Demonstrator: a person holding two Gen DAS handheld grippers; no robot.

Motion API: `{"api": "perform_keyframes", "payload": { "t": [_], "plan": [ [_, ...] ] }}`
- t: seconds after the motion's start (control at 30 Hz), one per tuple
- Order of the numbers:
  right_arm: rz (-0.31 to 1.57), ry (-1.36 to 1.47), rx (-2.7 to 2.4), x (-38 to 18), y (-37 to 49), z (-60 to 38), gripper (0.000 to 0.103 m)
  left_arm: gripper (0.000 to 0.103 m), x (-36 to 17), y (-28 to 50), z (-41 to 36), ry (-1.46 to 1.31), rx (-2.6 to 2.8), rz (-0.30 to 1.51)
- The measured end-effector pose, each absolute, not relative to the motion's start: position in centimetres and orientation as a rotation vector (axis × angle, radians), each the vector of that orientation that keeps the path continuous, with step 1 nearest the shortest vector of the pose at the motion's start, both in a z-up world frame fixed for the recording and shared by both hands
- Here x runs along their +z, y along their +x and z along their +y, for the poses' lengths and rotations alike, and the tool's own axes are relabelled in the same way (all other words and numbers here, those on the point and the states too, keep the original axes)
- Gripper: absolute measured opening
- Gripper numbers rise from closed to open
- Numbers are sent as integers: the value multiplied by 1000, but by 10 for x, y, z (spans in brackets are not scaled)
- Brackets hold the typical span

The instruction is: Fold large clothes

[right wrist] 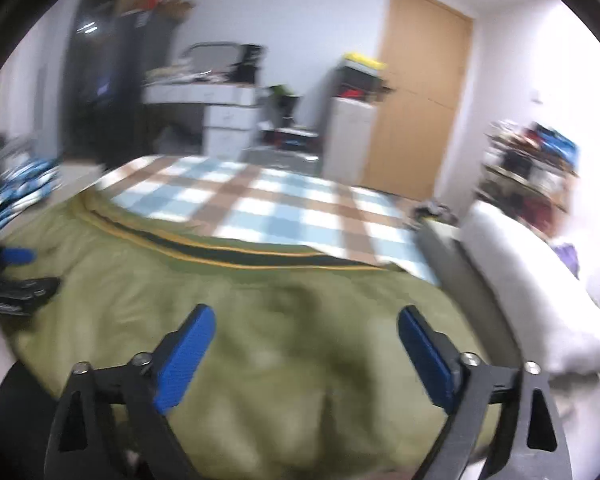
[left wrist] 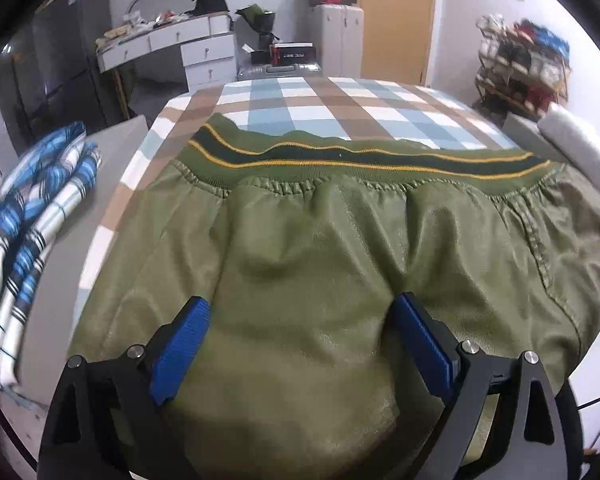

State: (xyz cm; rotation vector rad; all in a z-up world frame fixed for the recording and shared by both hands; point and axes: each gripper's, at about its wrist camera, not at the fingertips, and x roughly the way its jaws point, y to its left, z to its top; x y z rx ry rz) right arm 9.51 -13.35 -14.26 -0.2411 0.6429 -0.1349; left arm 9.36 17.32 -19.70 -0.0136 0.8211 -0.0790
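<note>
The left gripper (left wrist: 302, 316) has its blue-padded jaws spread wide, pinching nothing — the shiny olive-green jacket (left wrist: 320, 248) lies flat beneath and between them, running out toward 12 o'clock. The right gripper (right wrist: 306, 326) is likewise spread over the same garment, though its view is blurred. The jacket's ribbed hem with dark and yellow stripes (left wrist: 340, 154) sits at 12 o'clock, on the blue-and-brown checked tablecloth (left wrist: 320, 100). A blue-and-white plaid cloth (left wrist: 32, 216) lies at 9 o'clock.
</note>
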Motion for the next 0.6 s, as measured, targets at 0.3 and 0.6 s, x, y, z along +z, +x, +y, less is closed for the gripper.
{"api": "perform_keyframes", "payload": {
  "t": [0.3,0.6],
  "plan": [
    [907,-135,-109,-179,125,-169,76,93,-196,85,172,-29,-93,813],
    [821,94,-165,-162,119,-229,59,93,-198,82,171,-33,-91,805]
  ]
}}
